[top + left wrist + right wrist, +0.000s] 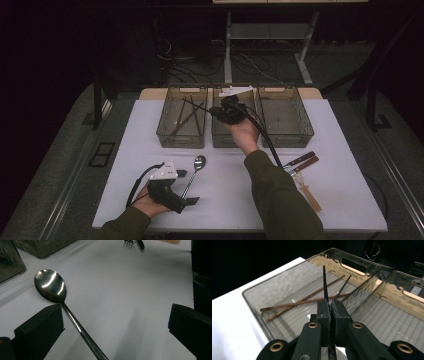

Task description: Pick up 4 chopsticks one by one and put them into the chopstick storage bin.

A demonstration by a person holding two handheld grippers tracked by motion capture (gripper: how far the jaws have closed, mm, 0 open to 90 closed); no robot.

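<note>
White table point(350, 200) under dim light, dark floor around it, cables and a grey desk frame point(305, 60) behind. Three smoky clear bins in a row at the far edge: left bin point(165, 135), middle bin point(220, 140), right bin point(300, 135). Two brown chopsticks point(294, 303) lying crossed on the ribbed floor of the left bin. Right gripper point(330, 305) over the wall between left and middle bins, jaws pinched tight on a black chopstick point(324, 280) that sticks out over the left bin, with a second dark stick point(343, 287) just beside it. Left gripper point(112, 322) low at the near left of the table, jaws wide, holding nothing, spoon point(51, 287) lying flat between them with its handle beside one jaw. At the near right, well apart: two dark-handled pieces of cutlery point(300, 162) and a pale wooden utensil point(310, 195). Thick black cable point(265, 135) trailing back across the middle bin's front wall
</note>
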